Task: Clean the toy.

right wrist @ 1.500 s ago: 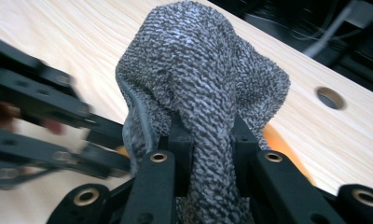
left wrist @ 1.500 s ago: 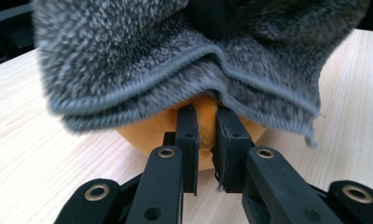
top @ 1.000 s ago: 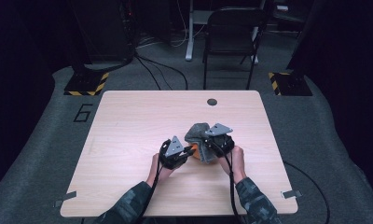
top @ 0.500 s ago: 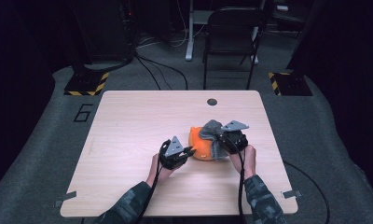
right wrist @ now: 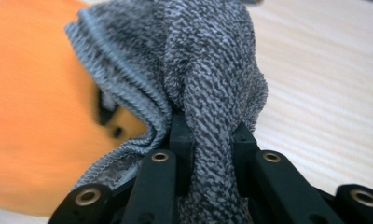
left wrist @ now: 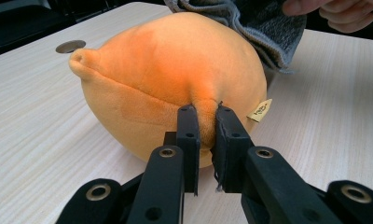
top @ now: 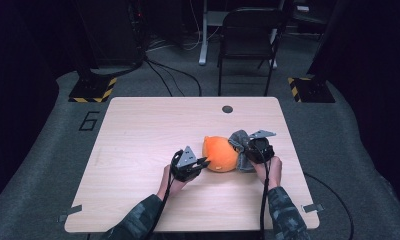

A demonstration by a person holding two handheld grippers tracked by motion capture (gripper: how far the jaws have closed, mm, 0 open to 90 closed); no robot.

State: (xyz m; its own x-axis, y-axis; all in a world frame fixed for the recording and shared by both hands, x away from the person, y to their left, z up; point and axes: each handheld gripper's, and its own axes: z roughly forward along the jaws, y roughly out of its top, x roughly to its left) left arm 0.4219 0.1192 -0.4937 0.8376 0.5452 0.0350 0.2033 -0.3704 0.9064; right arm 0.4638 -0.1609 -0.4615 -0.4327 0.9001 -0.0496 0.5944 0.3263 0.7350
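From the high view I find the orange plush toy (top: 220, 154) lying on the wooden table (top: 138, 130), toward the person's side and right of centre; my left gripper (top: 202, 163) sits at the toy's left flank, touching it, and my right gripper (top: 244, 150) sits at the toy's right, with a grey cloth (top: 239, 141) bunched between that gripper and the toy; the cloth lies against the toy's right side and partly under the gripper; a dark round grommet (top: 227, 109) is set in the table near the far edge; a black chair (top: 248, 35) stands on the floor beyond the table.

In the left gripper view I note the left gripper (left wrist: 204, 122) clamped on a pinched fold of the orange plush toy (left wrist: 175, 74); both jaws press the fabric from either side; a small tan label (left wrist: 260, 110) hangs from the toy just right of the jaws; the grey cloth (left wrist: 264, 28) drapes over the toy's far upper side, with a hand (left wrist: 334, 11) beyond it; the grommet (left wrist: 70, 46) shows to the left.

In the right gripper view I record the right gripper (right wrist: 211, 128) closed on a gathered wad of the grey cloth (right wrist: 198, 60); the cloth stands up from between the jaws and spills over them; the orange plush toy (right wrist: 40, 107) lies blurred at the left, touching the cloth's hemmed edge; bare table (right wrist: 324, 84) shows at the right.
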